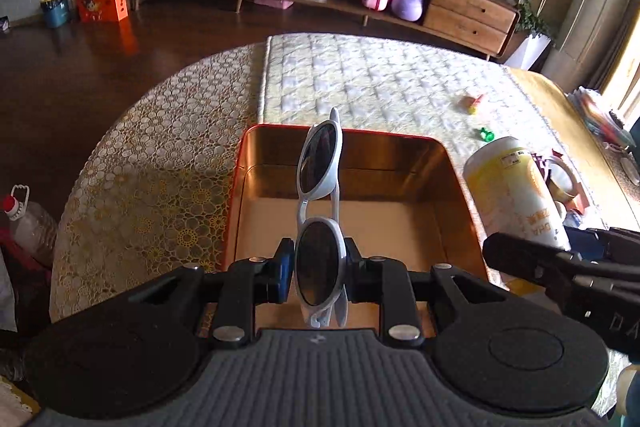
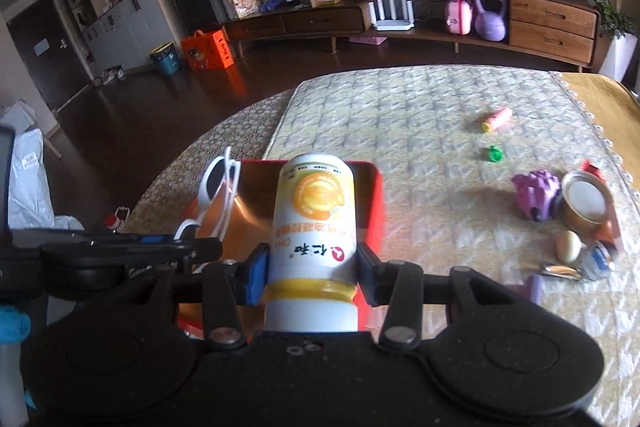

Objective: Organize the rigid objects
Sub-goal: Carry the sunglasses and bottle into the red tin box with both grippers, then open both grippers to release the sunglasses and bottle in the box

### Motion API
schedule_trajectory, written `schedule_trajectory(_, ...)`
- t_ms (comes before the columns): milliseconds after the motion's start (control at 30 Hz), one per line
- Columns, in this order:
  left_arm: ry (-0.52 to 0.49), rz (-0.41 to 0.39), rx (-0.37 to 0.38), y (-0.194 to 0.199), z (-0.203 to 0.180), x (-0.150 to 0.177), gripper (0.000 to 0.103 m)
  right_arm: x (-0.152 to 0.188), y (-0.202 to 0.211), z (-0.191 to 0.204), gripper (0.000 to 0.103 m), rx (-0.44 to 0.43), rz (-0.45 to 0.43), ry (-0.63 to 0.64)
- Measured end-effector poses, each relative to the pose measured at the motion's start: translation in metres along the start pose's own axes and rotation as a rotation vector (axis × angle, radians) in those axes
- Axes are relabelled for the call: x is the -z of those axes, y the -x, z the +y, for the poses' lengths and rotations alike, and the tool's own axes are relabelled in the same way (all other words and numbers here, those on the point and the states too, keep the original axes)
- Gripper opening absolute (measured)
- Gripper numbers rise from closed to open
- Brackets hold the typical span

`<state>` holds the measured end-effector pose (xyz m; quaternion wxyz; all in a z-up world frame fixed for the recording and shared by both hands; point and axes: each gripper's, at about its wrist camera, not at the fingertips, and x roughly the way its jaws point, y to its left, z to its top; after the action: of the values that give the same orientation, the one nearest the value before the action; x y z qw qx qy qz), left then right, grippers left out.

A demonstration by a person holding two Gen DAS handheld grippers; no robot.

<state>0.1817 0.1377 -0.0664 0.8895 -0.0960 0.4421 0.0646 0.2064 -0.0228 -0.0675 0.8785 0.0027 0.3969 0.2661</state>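
Your left gripper (image 1: 316, 267) pinches white sunglasses (image 1: 320, 203) at one lens, centre frame, above the open red tin (image 1: 352, 195). Your right gripper (image 2: 312, 267) clamps a white-and-yellow bottle (image 2: 312, 227), centre frame, over the tin's right side.
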Motion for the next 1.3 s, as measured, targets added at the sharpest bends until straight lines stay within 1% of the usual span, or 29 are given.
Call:
schedule_trajectory(133,0.000,0.037,-0.006,-0.017,0.008,-0.010,0.024,-0.002,-0.023,0.014,0.045,0.009,0.031,0.040)
schedule_trajectory(267,0.015,0.074,-0.014,-0.034,0.014,-0.017,0.024,-0.003,-0.044,0.019,0.045,0.025,0.060,0.061)
schedule_trajectory(400,0.025,0.092,-0.021,-0.047,0.017,-0.023,0.024,-0.005,-0.064,0.027,0.045,0.055,0.084,0.100)
schedule_trajectory(500,0.037,0.119,-0.008,-0.056,0.018,-0.025,0.024,-0.006,-0.074,0.028,0.044,0.069,0.099,0.113)
schedule_trajectory(567,0.033,0.124,-0.016,-0.059,0.018,-0.024,0.024,-0.006,-0.080,0.029,0.045,0.073,0.111,0.125)
schedule_trajectory(667,0.020,0.127,-0.005,-0.062,0.017,-0.023,0.024,-0.004,-0.087,0.030,0.044,0.084,0.131,0.139)
schedule_trajectory(800,0.016,0.145,0.018,-0.065,0.015,-0.024,0.024,-0.001,-0.088,0.034,0.045,0.085,0.141,0.166)
schedule_trajectory(967,0.025,0.168,0.019,-0.067,0.014,-0.027,0.024,0.002,-0.086,0.037,0.046,0.072,0.144,0.174)
schedule_trajectory(1000,0.030,0.175,0.023,-0.068,0.015,-0.028,0.024,0.003,-0.083,0.037,0.048,0.068,0.141,0.168)
schedule_trajectory(1033,0.034,0.181,0.028,-0.068,0.016,-0.029,0.025,0.003,-0.080,0.036,0.053,0.062,0.133,0.162)
schedule_trajectory(1100,0.043,0.188,0.031,-0.068,0.017,-0.029,0.025,0.003,-0.073,0.034,0.059,0.056,0.114,0.156)
schedule_trajectory(1300,0.060,0.214,0.033,-0.069,0.018,-0.031,0.025,0.007,-0.055,0.029,0.064,0.035,0.090,0.141)
